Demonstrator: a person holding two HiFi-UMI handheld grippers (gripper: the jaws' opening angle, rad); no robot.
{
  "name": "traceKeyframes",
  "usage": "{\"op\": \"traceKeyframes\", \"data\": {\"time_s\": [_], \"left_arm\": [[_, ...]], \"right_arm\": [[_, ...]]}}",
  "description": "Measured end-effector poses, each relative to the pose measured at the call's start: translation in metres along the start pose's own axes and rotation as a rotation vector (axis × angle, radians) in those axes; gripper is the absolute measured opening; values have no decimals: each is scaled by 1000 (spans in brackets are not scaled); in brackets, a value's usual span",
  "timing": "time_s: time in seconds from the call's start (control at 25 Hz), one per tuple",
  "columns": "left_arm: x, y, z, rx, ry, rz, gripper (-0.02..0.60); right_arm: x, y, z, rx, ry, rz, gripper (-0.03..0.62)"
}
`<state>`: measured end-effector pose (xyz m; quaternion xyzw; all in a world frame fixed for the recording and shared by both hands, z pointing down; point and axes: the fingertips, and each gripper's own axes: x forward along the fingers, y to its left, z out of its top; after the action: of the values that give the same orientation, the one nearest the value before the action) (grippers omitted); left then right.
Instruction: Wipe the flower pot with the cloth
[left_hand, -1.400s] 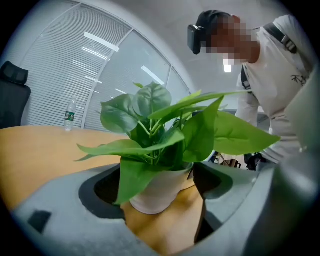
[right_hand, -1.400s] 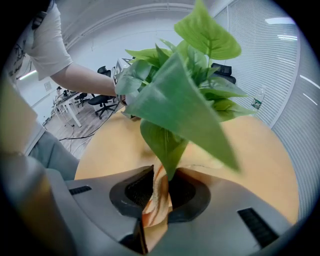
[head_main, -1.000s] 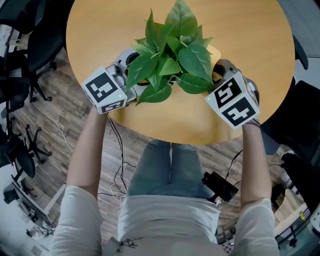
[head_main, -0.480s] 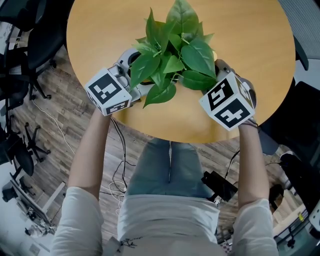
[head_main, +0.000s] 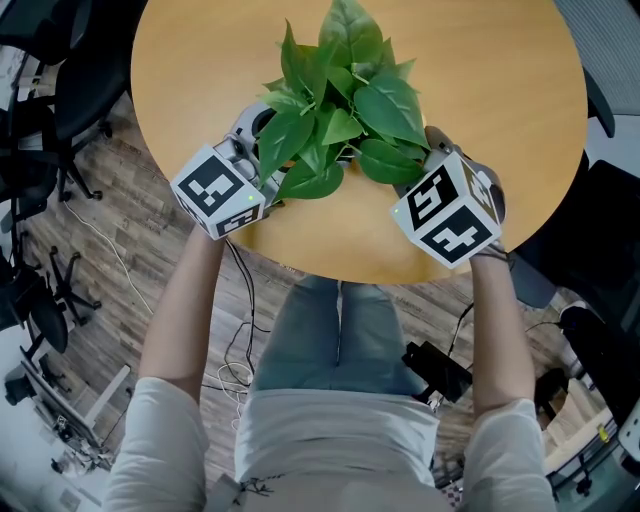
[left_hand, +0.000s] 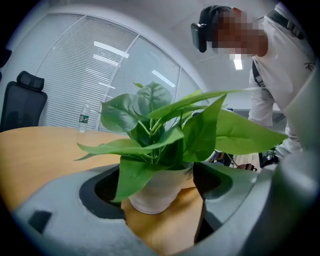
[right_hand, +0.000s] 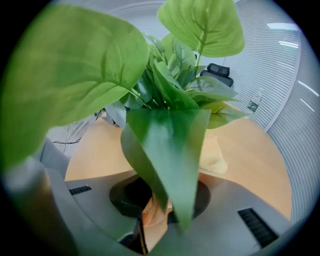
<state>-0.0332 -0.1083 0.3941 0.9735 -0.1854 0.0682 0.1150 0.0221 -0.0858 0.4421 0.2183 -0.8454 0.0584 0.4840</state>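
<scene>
Listing hidden items first: we are finding the flower pot (left_hand: 159, 192) only in the left gripper view, white and upright on the worktop (head_main: 480, 60). In the head view the plant's leaves (head_main: 340, 110) are covering it wholly.

Left gripper (head_main: 258, 150): its fingers (left_hand: 95, 200) are standing apart with the pot between them. We are not making out whether either one is touching it.

Right gripper (head_main: 430, 148): its fingers (right_hand: 240, 200) are lying almost together, leaving only a narrow slit. A drooping leaf is masking most of that slit. A peach-toned patch is showing in it, and we cannot tell whether this is fabric or worktop.

Cloth (right_hand: 216, 156): pale yellow, lying on the worktop beyond the plant, partly behind leaves.

Edges and room: the plant is sitting near the worktop's near rim, and both grippers are reaching in over that rim, one on each side. The far half of the worktop is showing as bare wood.
</scene>
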Motion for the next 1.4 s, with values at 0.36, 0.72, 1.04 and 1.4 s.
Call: {"op": "traceKeyframes", "data": {"time_s": [0.36, 0.72, 1.04, 1.4], "left_arm": [[6, -3, -1, -11, -10, 90, 433], [10, -8, 1, -46, -24, 245, 431], [15, -9, -1, -86, -35, 402, 430], [19, -11, -2, -127, -35, 534, 428]], "right_arm": [[-3, 9, -6, -1, -10, 13, 57], [-8, 17, -8, -4, -16, 20, 57], [-7, 25, -10, -4, -28, 35, 57], [-8, 25, -12, 3, -38, 45, 57]]}}
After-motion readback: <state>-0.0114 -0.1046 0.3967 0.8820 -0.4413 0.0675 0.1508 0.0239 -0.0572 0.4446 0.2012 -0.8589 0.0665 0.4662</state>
